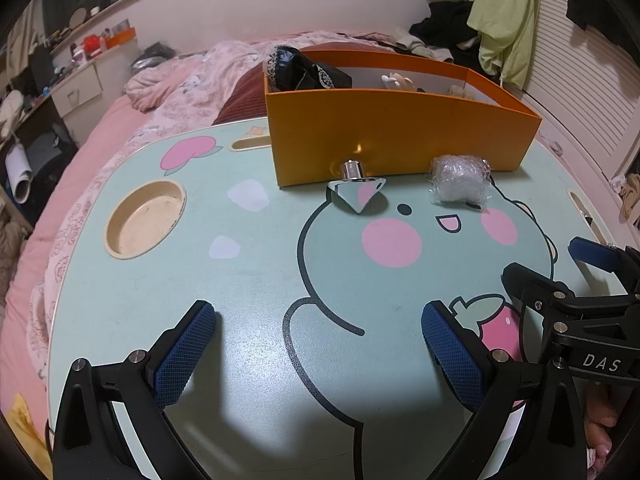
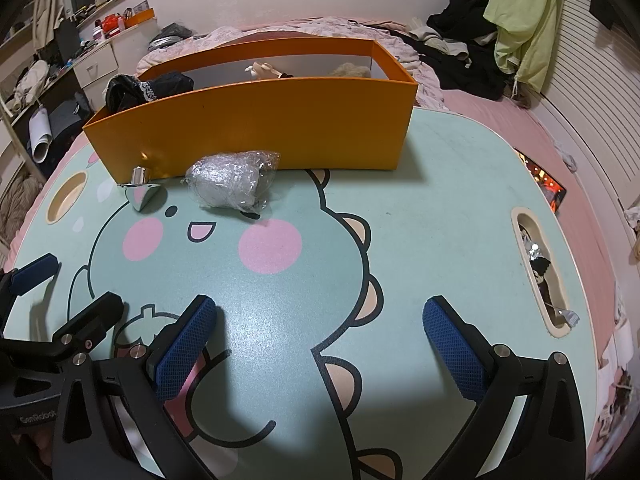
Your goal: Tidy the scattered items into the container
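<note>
An orange box stands at the far side of the green cartoon lap table; it also shows in the right wrist view. It holds a black lacy cloth and small pale items. In front of it lie a shiny metal cone-shaped piece, also in the right wrist view, and a bubble-wrapped bundle, also in the right wrist view. My left gripper is open and empty above the near table. My right gripper is open and empty, beside the left one.
The table sits on a bed with a pink quilt. A round cup recess is at the table's left, and a slot with small bits at its right. A phone lies at the right edge. Clothes pile behind.
</note>
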Motion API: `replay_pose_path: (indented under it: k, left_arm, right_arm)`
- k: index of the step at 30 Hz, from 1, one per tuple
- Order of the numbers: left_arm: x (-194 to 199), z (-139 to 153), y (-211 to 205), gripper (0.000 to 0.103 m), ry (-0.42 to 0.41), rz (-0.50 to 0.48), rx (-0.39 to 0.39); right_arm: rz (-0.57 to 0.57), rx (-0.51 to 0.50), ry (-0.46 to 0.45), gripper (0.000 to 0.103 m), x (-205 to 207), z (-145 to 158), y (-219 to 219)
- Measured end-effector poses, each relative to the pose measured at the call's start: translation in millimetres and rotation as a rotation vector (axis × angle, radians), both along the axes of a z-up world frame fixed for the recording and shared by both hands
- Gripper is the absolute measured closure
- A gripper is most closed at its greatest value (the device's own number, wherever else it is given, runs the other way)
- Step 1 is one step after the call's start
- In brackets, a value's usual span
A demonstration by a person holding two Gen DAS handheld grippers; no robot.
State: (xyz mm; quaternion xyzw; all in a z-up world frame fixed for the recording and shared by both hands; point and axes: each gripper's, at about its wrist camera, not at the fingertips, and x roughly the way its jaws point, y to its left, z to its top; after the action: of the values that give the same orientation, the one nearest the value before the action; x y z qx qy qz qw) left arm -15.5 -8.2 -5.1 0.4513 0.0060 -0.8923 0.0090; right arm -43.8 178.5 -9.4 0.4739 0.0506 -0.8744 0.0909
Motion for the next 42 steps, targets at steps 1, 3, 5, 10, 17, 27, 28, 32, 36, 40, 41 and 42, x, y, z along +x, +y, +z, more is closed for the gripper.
replay_pose_path:
  k: [1, 3, 5, 10, 17, 27, 28, 32, 36, 40, 41, 42]
  left_arm:
    - [0, 0, 0, 0.001, 0.0, 0.0, 0.0]
    - [0, 0, 0, 0.001, 0.0, 0.0, 0.0]
    - [0, 0, 0, 0.001, 0.0, 0.0, 0.0]
    - [0, 0, 0, 0.001, 0.0, 0.0, 0.0]
    - [0, 0, 0, 0.001, 0.0, 0.0, 0.0]
    - [0, 0, 0, 0.001, 0.0, 0.0, 0.0]
    - [0, 0, 0, 0.001, 0.0, 0.0, 0.0]
    - [0, 0, 0, 0.001, 0.0, 0.0, 0.0]
    - [0, -1, 0, 0.001, 0.0, 0.001, 0.002]
    - [0, 0, 1, 0.001, 0.0, 0.0, 0.003]
    - [0, 0, 1, 0.001, 0.0, 0.0, 0.003]
    - [0, 0, 1, 0.001, 0.0, 0.0, 0.003]
  right_arm:
    - [0.0, 0.0, 0.0, 0.0, 0, 0, 0]
    - [0.0, 0.0, 0.0, 0.0, -1, -1, 1]
    - [0.0, 0.0, 0.0, 0.0, 1, 0, 0]
    - [0.0, -0.001, 0.001, 0.0, 0, 0, 0]
    - [0.0, -0.001, 0.001, 0.0, -2, -1, 1]
    - [0.001, -0.001, 0.003, 0.0, -5, 1, 0]
    - [0.001, -0.001, 0.003, 0.0, -4, 0, 1]
    - [0.001, -0.001, 0.002, 0.0, -3, 0, 1]
    - [0.001, -0.005, -0.004, 0.0, -5, 5, -2]
    - [0.024, -0.105, 0.005, 0.001, -13, 14, 1]
    - [0.023, -0.119, 0.011, 0.002, -18, 15, 1]
    - [0.031, -0.13, 0.011, 0.005, -23, 16, -1]
